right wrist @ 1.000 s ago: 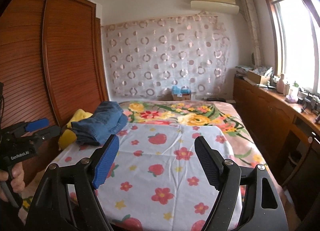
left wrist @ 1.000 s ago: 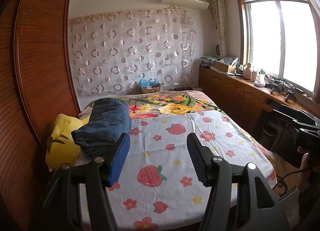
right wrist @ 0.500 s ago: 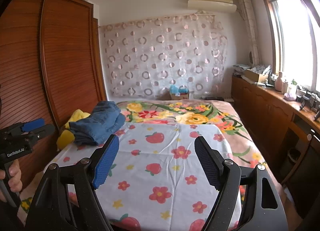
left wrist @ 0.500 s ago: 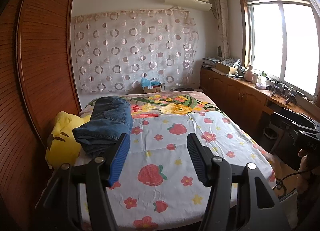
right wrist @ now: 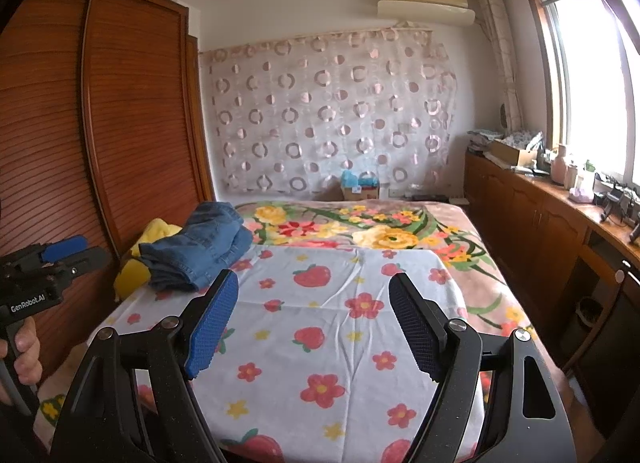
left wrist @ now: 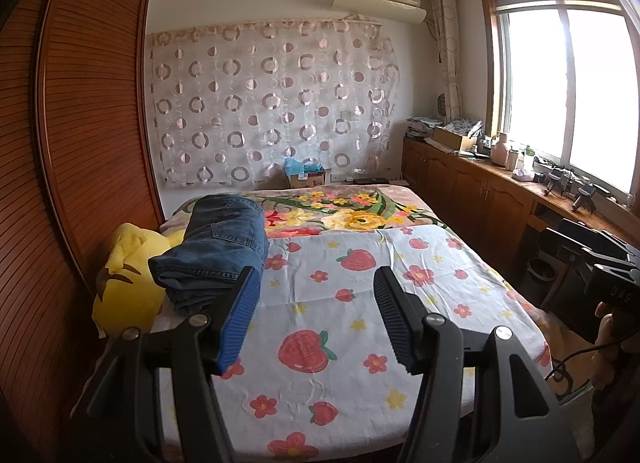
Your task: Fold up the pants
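I'm holding my left gripper (left wrist: 316, 319) and right gripper (right wrist: 312, 323) spread wide and empty above the strawberry sheet (left wrist: 340, 327), with the folded jeans (left wrist: 218, 247) lying at the sheet's far-left corner on the yellow plush (left wrist: 126, 283).

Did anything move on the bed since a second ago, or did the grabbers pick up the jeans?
Nothing was picked up or let go. Both cameras drifted a little, so the view shifted slightly. The left gripper and right gripper stayed open and empty above the strawberry-print white sheet. The folded blue denim jeans still rest on the yellow plush toy, untouched.
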